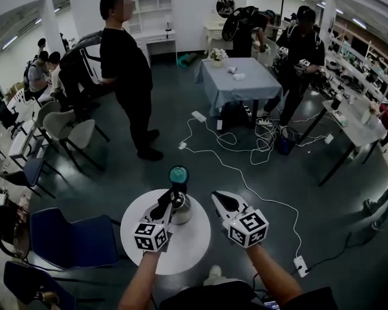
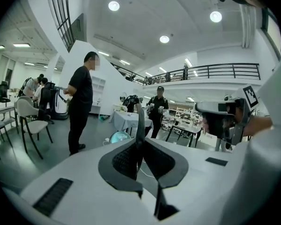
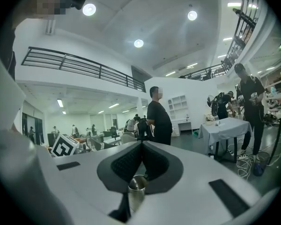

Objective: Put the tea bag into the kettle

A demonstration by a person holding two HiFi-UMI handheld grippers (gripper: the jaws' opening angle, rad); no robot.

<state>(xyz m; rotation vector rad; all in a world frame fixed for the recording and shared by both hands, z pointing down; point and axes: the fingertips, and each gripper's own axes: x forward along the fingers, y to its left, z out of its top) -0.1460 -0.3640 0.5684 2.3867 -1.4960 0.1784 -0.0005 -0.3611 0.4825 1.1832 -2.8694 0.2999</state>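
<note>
1. The kettle (image 1: pixel 182 210) sat on the round white table (image 1: pixel 187 254), close to its far edge. It was a shiny steel one, and the right gripper view caught its open rim (image 3: pixel 136 187) just below that gripper's jaws.
2. The left gripper (image 1: pixel 176 192) reached over the table from the near-left edge, with its tips right at the kettle's far-left side.
3. In the left gripper view, the left gripper (image 2: pixel 140 142) had its jaws pinched onto a thin dark strip (image 2: pixel 139 118) that stood straight up out of the tips. Honestly couldn't tell what that strip was.
4. The right gripper (image 1: pixel 215 196) hung just off the table's far-right edge, near the kettle but not touching it.
5. Its own view showed the right gripper (image 3: pixel 141 142) with its jaws pressed together and nothing caught between them.
6. I couldn't make out the tea bag in any view.
7. A round teal thing (image 1: pixel 178 174) showed just past the table's far edge, in line with the kettle. The left gripper view had it (image 2: pixel 119 136) low and a bit left of the tips. No idea what it was.
8. Around the room, a person in black (image 1: pixel 129 63) stood on the dark floor beyond the table. White cables (image 1: pixel 246 144) snaked across the floor to a table with a grey cloth (image 1: pixel 236 86). A blue chair (image 1: pixel 77 237) sat just beside the round table's left edge.
</note>
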